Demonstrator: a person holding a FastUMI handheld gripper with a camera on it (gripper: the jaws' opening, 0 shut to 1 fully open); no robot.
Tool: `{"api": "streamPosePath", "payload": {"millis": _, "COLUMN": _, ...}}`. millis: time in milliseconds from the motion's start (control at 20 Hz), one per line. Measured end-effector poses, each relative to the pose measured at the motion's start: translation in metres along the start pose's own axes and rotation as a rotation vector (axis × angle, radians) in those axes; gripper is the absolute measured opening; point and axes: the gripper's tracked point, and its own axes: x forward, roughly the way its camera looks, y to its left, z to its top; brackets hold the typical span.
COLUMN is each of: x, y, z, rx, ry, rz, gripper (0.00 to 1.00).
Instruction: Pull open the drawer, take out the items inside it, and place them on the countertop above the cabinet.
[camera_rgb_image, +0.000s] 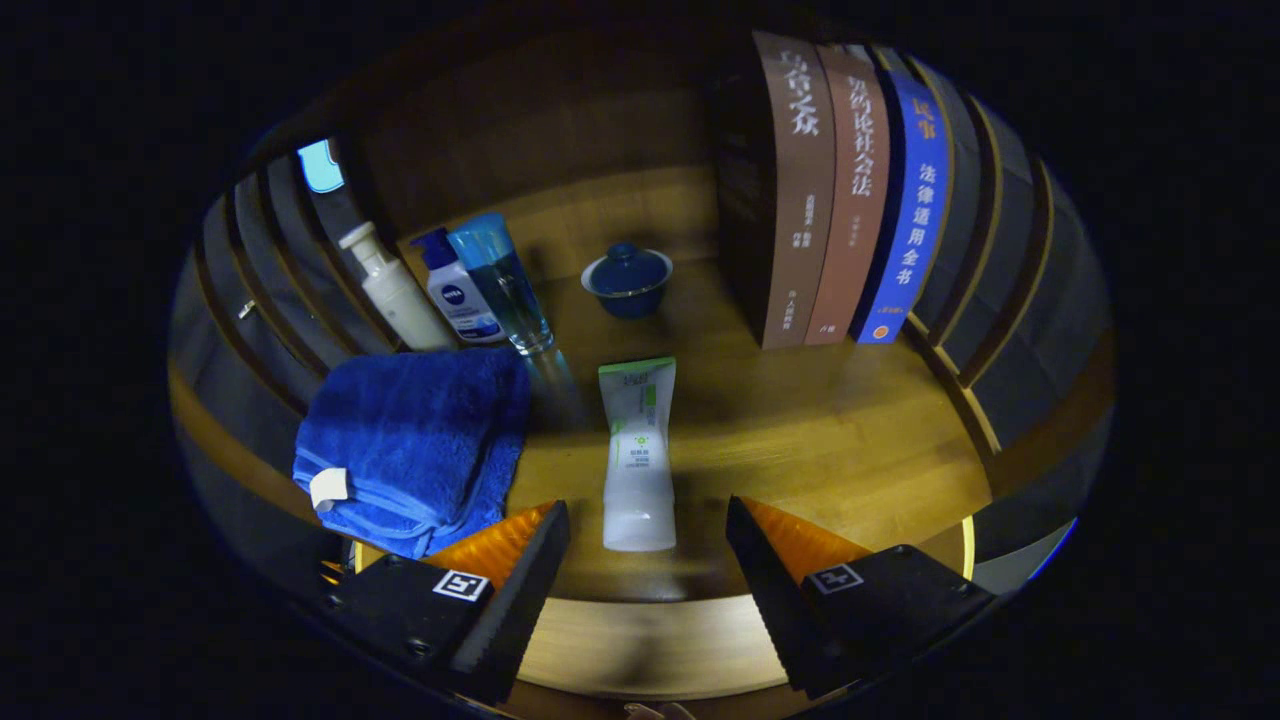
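A folded blue towel (415, 445) lay at the desk's (820, 440) left edge, just ahead of the left finger: soft, light, easy to pinch at a fold. Behind it, along the back left, stood a white pump bottle (395, 290), a smaller blue-capped bottle (455, 290) and a clear bottle (505, 285) with blue liquid; these looked rigid and smooth, likely to slip or tip if squeezed high up.

The tube (637, 455) lay flat in the middle of the desk near its front edge, cap end towards the gripper (648, 545), just ahead of the jaws and in line with the gap between them. It looked light and squashy, with a slick skin; the firmer cap end or mid-body across its width seemed the best hold.

Behind it, towards the back, sat a small blue lidded cup (628, 282), probably ceramic and fragile, with a loose lid. Right of that, three books (850, 200) stood upright against the back right corner.

The jaws stood wide apart, holding and touching nothing. The drawer could not be made out.
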Motion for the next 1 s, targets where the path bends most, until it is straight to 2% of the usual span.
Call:
{"api": "streamPosePath", "payload": {"millis": 200, "x": -0.062, "y": 0.007, "z": 0.004, "rx": -0.010, "ry": -0.158, "rz": 0.020, "gripper": 0.99}}
{"api": "streamPosePath", "payload": {"millis": 350, "x": -0.125, "y": 0.016, "z": 0.001, "rx": -0.027, "ry": -0.300, "rz": 0.033, "gripper": 0.99}}
{"api": "streamPosePath", "payload": {"millis": 500, "x": -0.179, "y": 0.026, "z": -0.020, "rx": -0.068, "ry": -0.435, "rz": 0.036, "gripper": 0.99}}
{"api": "streamPosePath", "payload": {"millis": 600, "x": -0.205, "y": 0.034, "z": -0.050, "rx": -0.084, "ry": -0.493, "rz": 0.049, "gripper": 0.99}}
{"api": "streamPosePath", "payload": {"millis": 800, "x": -0.226, "y": 0.041, "z": -0.120, "rx": -0.110, "ry": -0.564, "rz": 0.054, "gripper": 0.99}}
{"api": "streamPosePath", "payload": {"millis": 1000, "x": -0.213, "y": 0.021, "z": -0.182, "rx": -0.115, "ry": -0.556, "rz": 0.005, "gripper": 0.99}}
